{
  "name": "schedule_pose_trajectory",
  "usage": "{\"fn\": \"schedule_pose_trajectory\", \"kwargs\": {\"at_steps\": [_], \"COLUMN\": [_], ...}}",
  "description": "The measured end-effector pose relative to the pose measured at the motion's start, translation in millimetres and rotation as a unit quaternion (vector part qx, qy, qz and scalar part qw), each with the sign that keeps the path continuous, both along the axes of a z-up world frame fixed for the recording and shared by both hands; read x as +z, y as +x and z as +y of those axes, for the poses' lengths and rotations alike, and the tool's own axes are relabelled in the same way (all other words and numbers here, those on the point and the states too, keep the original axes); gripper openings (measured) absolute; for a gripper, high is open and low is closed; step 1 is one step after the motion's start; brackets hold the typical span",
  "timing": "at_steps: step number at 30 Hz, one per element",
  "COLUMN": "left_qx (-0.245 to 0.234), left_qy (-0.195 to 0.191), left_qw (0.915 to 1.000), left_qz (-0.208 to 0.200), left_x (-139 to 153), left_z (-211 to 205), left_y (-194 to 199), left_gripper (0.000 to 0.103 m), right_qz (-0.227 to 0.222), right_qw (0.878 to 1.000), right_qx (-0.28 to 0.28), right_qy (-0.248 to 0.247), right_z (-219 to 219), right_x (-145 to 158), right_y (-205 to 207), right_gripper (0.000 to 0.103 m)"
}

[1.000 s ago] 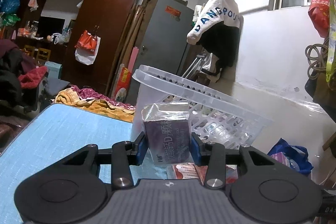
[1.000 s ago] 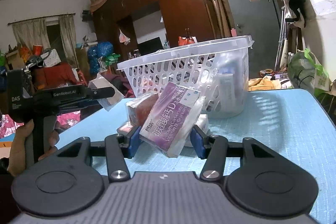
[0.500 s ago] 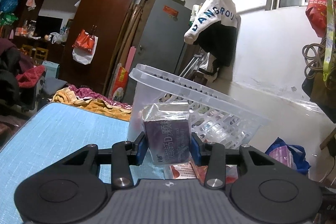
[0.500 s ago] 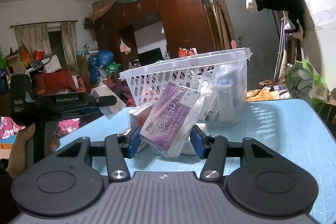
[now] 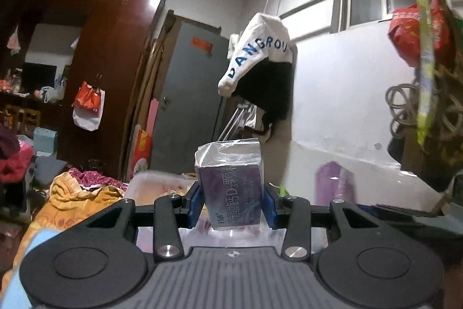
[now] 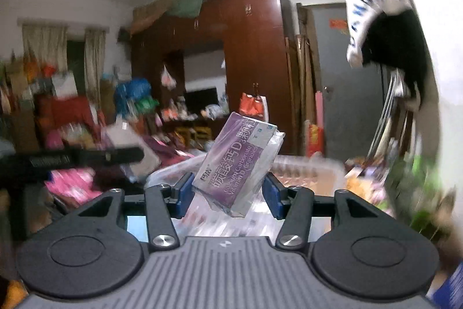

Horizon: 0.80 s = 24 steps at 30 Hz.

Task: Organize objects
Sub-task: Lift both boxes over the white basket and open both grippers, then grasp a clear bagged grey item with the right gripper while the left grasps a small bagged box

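Observation:
My left gripper [image 5: 231,204] is shut on a purple medicine box [image 5: 231,193] in clear wrap, held upright. The white plastic basket [image 5: 150,184] shows blurred just below and behind it. My right gripper [image 6: 228,195] is shut on a second purple box [image 6: 238,161] in clear wrap, tilted to the right. The basket's rim [image 6: 306,167] lies low behind that box, seen from above. The left gripper [image 6: 72,160] appears as a dark bar at the left of the right wrist view. In the left wrist view, a blurred purple shape [image 5: 335,183] hovers at the right.
A brown wardrobe [image 5: 110,71] and a grey door [image 5: 185,106] stand behind. Clothes hang from a rail [image 5: 260,71] by the white wall. Orange bedding [image 5: 72,201] lies at the left. A strip of the blue table [image 6: 137,228] shows under the right gripper.
Both grippers have risen with their boxes. The basket has dropped from eye level to below them, and the blue tabletop has nearly left both views. The right box rolled slightly.

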<state>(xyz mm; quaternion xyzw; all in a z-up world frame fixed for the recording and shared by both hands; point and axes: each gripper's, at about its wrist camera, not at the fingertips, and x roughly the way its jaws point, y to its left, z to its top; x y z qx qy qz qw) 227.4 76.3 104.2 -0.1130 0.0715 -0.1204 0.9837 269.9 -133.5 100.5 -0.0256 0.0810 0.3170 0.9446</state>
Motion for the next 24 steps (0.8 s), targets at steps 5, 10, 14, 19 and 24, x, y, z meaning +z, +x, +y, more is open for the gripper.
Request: {"fn": "schedule_pose_trajectory", "kwargs": {"at_steps": [5, 10, 14, 19, 24], "left_qx": [-0.012, 0.029, -0.001, -0.003, -0.044], "left_qy": [-0.028, 0.022, 0.01, 0.021, 0.034], "left_qw": [0.9984, 0.9923, 0.9985, 0.9988, 0.9926], "left_qz": [0.048, 0.118, 0.055, 0.044, 0.108], "left_x": [7, -13, -12, -49, -87], "left_z": [-2, -12, -5, -13, -29], "left_y": [46, 78, 24, -21, -3], "left_gripper": [0.049, 0.077, 0.082, 0.09, 0.076], "right_qz": [0.019, 0.028, 0.028, 0.058, 0.116], "right_qw": [0.997, 0.993, 0.998, 0.998, 0.992], "right_qx": [-0.04, -0.063, -0.034, 0.017, 0.018], "right_qy": [-0.056, -0.091, -0.04, -0.024, -0.039], "right_z": [29, 40, 11, -12, -17], "right_x": [9, -4, -5, -45, -94], "right_y": [54, 71, 39, -1, 0], "right_gripper": [0.056, 0.096, 0.102, 0.097, 0.082]}}
